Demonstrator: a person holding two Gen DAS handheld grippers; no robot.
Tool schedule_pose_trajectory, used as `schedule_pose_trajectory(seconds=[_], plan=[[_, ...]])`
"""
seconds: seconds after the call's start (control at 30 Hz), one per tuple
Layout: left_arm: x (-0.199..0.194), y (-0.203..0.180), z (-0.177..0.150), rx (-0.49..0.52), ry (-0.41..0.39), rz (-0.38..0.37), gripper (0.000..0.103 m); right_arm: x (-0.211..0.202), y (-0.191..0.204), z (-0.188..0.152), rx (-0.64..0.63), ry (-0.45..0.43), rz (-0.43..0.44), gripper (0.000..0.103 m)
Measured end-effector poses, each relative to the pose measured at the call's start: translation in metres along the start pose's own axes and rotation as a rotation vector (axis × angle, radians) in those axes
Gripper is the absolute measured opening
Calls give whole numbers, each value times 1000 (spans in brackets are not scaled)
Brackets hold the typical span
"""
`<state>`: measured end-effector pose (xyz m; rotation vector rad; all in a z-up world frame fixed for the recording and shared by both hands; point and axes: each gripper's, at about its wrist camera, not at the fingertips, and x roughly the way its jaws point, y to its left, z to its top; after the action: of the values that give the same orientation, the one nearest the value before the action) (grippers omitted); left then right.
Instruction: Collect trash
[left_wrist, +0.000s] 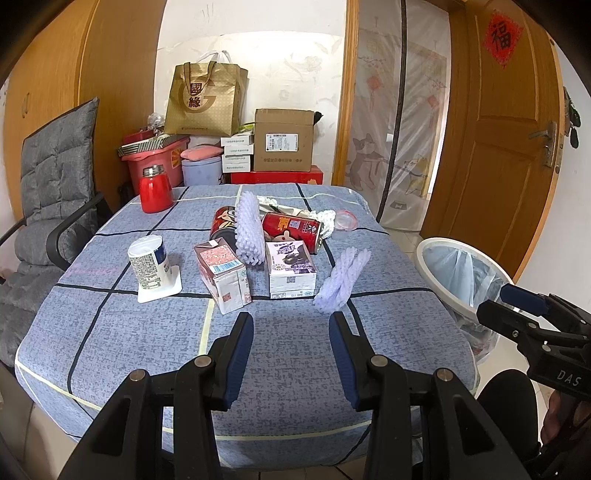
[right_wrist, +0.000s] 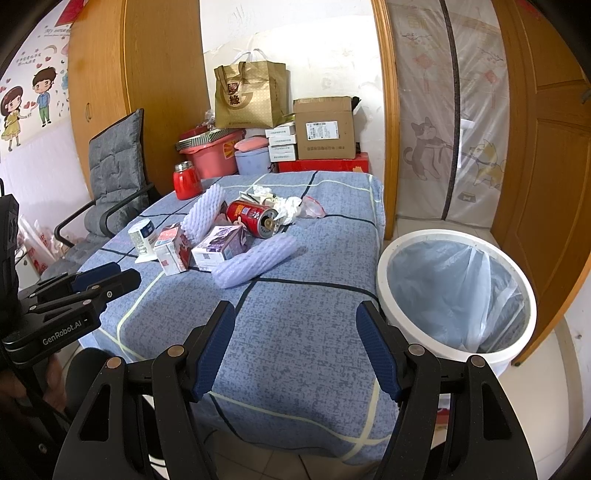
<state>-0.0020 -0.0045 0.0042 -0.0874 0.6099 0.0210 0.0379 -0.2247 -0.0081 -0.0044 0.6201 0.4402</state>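
Trash lies on the blue checked table (left_wrist: 280, 354): a yogurt cup (left_wrist: 149, 266), a red-white carton (left_wrist: 221, 273), a purple carton (left_wrist: 290, 267), two red cans (left_wrist: 291, 229), two white foam nets (left_wrist: 343, 278) and crumpled tissue (left_wrist: 325, 216). My left gripper (left_wrist: 291, 321) is open and empty above the table's near edge, short of the cartons. My right gripper (right_wrist: 295, 314) is open and empty over the table's near right corner, beside the white bin (right_wrist: 458, 291) with a clear liner. The foam net (right_wrist: 255, 260) and cartons (right_wrist: 218, 247) lie ahead of it.
A red flask (left_wrist: 156, 188) stands at the table's far left corner. A grey padded chair (left_wrist: 48, 199) stands to the left. Boxes, tubs and a paper bag (left_wrist: 203, 99) are stacked behind the table. A wooden door (left_wrist: 495, 129) is at the right.
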Motion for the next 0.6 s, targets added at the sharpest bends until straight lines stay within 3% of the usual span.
schedule_pose_trajectory(seconds=[0.6], plan=[[23, 19, 2, -44, 26, 4, 42, 22, 4, 0, -8, 29, 19, 69]])
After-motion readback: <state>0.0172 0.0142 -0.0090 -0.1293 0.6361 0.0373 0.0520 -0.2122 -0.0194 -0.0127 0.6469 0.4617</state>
